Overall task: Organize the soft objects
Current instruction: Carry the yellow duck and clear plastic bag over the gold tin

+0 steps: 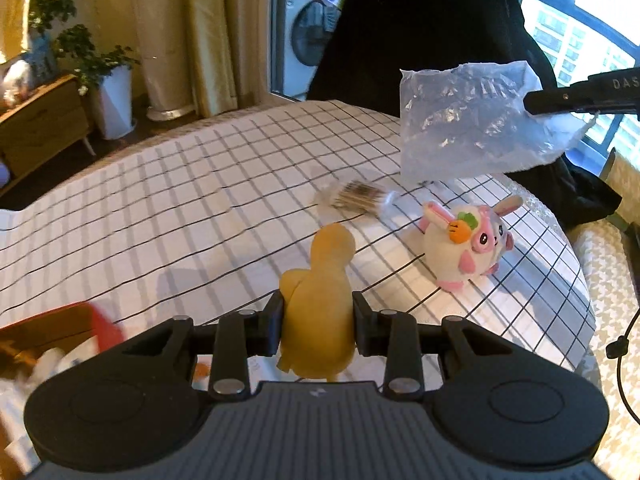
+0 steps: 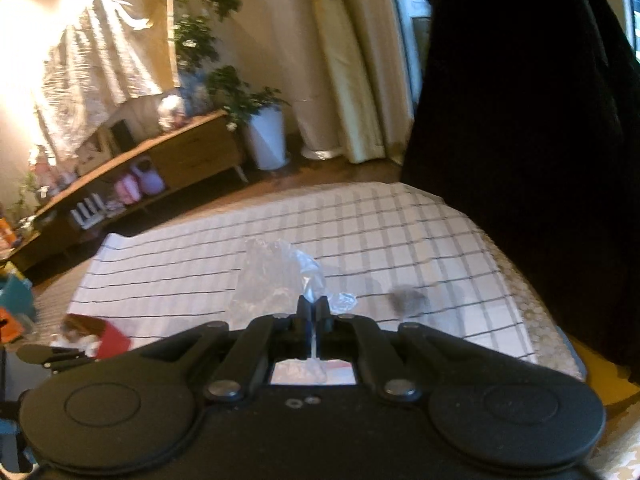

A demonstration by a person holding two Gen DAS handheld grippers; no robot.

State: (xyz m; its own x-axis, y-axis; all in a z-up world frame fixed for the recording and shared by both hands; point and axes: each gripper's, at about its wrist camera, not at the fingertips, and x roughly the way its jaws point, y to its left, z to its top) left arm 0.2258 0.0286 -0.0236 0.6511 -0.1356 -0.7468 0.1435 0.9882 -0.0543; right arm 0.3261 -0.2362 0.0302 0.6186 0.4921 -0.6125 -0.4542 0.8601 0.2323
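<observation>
Left gripper: the left gripper (image 1: pixel 318 316) pinches a yellow plush toy (image 1: pixel 320 300) between its two pads, jaws narrowed onto the soft body; the toy's rounded end sticks up toward 12 o'clock, clear of the cloth.
Right gripper: the right gripper (image 2: pixel 312 312) is closed tight on a clear plastic bag (image 2: pixel 280 276); in the left wrist view it enters from 3 o'clock and the bag hangs from it above the bed.
Plastic bag: crinkled, see-through, off the bedding, at 2 o'clock from the yellow toy in the left wrist view.
Rabbit plush: a pink-and-white rabbit plush (image 1: pixel 468 244) with a carrot on its head lies on the checked bedspread (image 1: pixel 180 200), at 2 o'clock from the yellow toy, below the bag.
Small packet: a blurred clear-wrapped packet (image 1: pixel 356 198) lies on the bedspread at 10 o'clock from the rabbit, near it.
Red box: a red-sided box (image 1: pixel 80 328) sits at 9 o'clock from the left gripper, contents unclear.
Background: potted plant (image 1: pixel 108 80) and wooden sideboard (image 1: pixel 40 120) at 10 o'clock.
</observation>
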